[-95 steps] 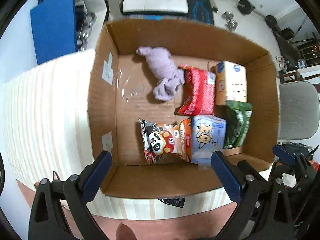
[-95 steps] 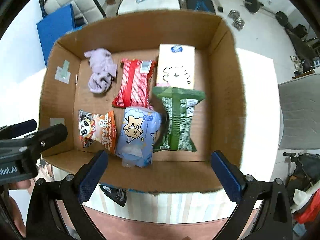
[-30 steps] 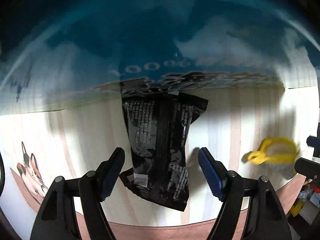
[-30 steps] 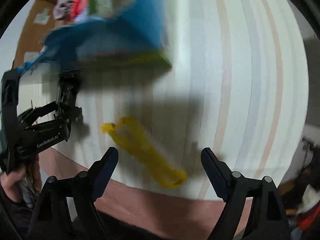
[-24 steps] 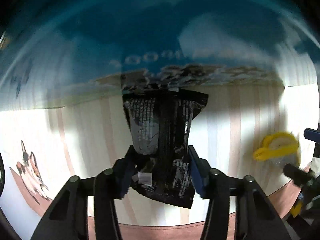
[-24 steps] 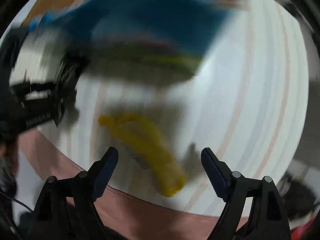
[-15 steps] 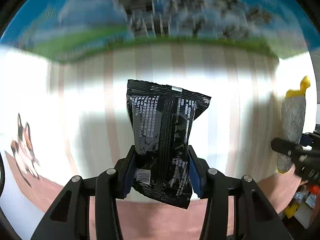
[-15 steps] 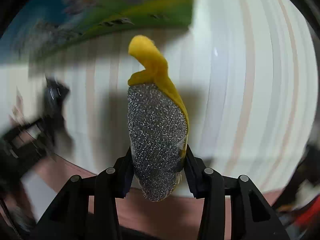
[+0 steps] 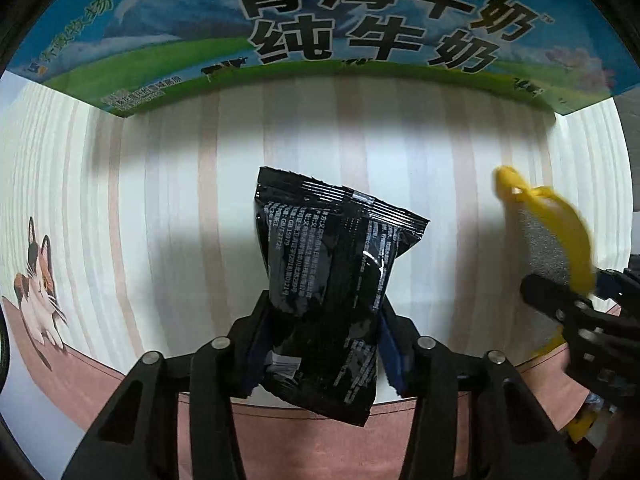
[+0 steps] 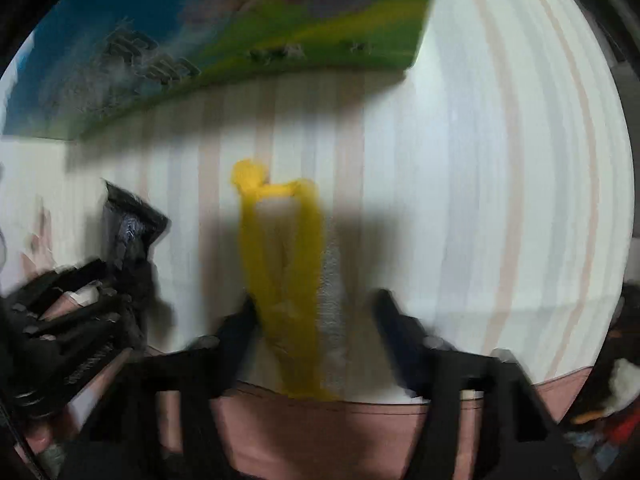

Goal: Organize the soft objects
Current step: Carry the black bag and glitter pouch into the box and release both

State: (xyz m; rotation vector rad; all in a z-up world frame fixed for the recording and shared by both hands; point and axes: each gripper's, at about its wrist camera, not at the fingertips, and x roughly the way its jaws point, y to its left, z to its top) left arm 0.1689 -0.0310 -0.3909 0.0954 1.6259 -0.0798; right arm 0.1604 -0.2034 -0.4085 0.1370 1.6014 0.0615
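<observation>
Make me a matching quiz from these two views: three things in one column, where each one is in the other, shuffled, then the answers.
Things:
1. black snack packet
2. yellow scrubber
3. milk carton box

Places:
A. standing on the striped tablecloth
B. in the right gripper
C. in the left gripper

Pairs: 1-C, 2-B, 3-A

Both views were taken from wrist-mounted fisheye cameras directed straight down along the fingers, close above the striped tabletop point(image 9: 440, 168). The printed side of a milk carton point(image 9: 320, 40) was recorded along the top of each view. The black snack packet point(image 9: 332, 280) and the yellow sponge point(image 10: 284, 280) were shared by both views, each seen from opposite sides.
</observation>
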